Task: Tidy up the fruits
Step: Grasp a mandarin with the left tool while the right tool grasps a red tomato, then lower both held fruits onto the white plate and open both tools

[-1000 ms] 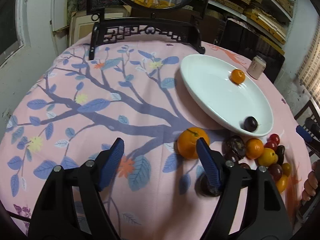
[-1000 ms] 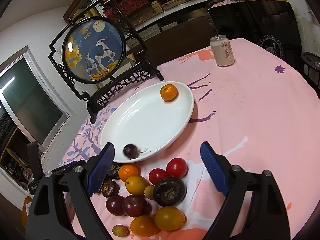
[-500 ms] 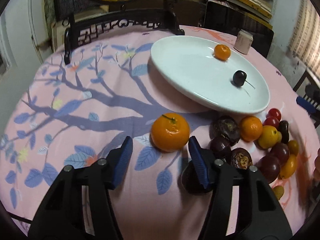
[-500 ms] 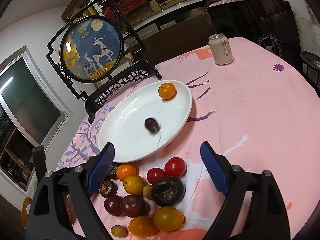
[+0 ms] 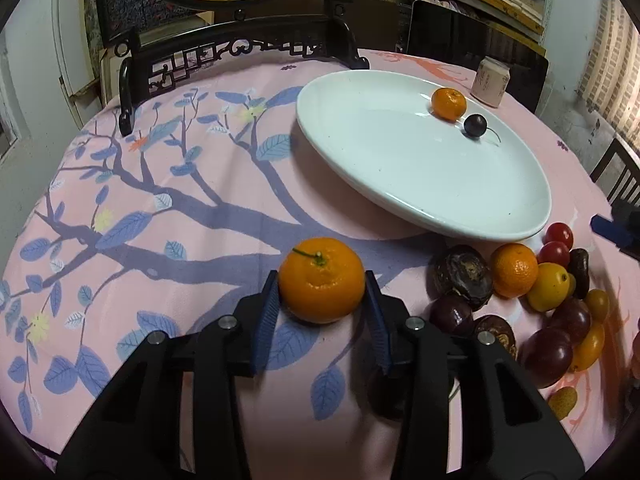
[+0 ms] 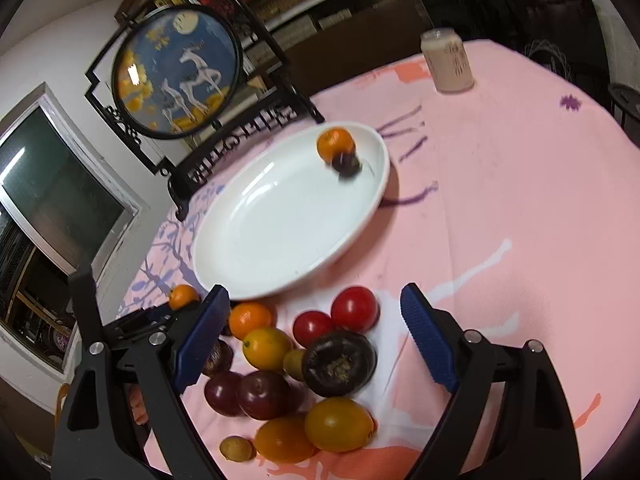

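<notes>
My left tongs (image 5: 322, 300) have just been closing and now both blue pads touch the big mandarin (image 5: 321, 279) on the tabletop (image 5: 200, 216); a second ago it lay ahead of them. My right tongs (image 6: 316, 332) hang wide apart above the fruit pile (image 6: 312, 364). Beyond them, the dark cherry (image 6: 346, 163) has rolled across the white plate (image 6: 280, 240) to the small orange (image 6: 335, 143).

Can (image 6: 447, 65) lettering blurred, unreadable
</notes>
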Motion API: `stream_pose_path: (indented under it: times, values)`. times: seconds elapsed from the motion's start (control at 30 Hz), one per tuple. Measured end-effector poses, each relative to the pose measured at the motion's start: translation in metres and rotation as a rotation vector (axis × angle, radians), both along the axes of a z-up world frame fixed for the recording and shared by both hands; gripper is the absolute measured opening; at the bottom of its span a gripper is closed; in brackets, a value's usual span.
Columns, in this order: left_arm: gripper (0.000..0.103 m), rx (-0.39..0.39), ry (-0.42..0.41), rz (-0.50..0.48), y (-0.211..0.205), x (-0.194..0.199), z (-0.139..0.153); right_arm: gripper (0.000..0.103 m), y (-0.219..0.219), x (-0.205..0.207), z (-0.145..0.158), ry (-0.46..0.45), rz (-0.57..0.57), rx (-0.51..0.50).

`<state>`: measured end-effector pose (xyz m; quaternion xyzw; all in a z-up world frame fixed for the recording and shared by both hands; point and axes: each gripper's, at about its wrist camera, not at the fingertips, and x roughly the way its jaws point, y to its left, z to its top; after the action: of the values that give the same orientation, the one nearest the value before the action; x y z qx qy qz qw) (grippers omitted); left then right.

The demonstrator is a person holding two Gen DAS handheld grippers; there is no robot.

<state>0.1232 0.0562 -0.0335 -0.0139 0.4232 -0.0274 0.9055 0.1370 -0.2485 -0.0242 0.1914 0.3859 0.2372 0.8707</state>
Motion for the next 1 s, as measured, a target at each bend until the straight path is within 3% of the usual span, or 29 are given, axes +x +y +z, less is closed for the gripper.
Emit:
stream_pose_path:
  times: [0.03,0.2,0.3,0.63,0.7,0.8,0.9,1.0]
  values:
    - [0.041,-0.001,0.000,0.000,0.000,-0.001,0.000,0.087,0.000,0.001,-0.002,0.013,0.005,0.000]
    - [0.041,0.005,0.001,0.000,-0.002,-0.003,0.000,0.061,0.002,0.005,-0.012,0.068,0.036,-0.001]
    - [0.041,0.006,0.000,-0.001,-0.002,-0.003,0.000,0.053,0.003,0.010,-0.018,0.095,0.032,-0.019]
    - [0.042,0.021,-0.004,-0.004,-0.005,-0.002,-0.001,0.041,0.001,0.030,-0.037,0.164,0.026,0.031]
    - [0.041,0.017,-0.005,-0.009,-0.005,-0.001,-0.001,0.031,-0.002,0.030,-0.039,0.170,0.016,0.034]
    - [0.041,0.008,-0.007,-0.012,-0.005,-0.002,0.000,0.031,-0.006,0.028,-0.040,0.179,0.010,0.063]
    - [0.041,0.004,-0.020,0.007,-0.002,-0.007,0.004,0.031,-0.012,0.022,-0.033,0.146,-0.017,0.064]
    - [0.041,-0.011,-0.086,0.039,0.004,-0.017,0.023,0.031,-0.019,0.011,-0.016,0.070,-0.054,0.068]
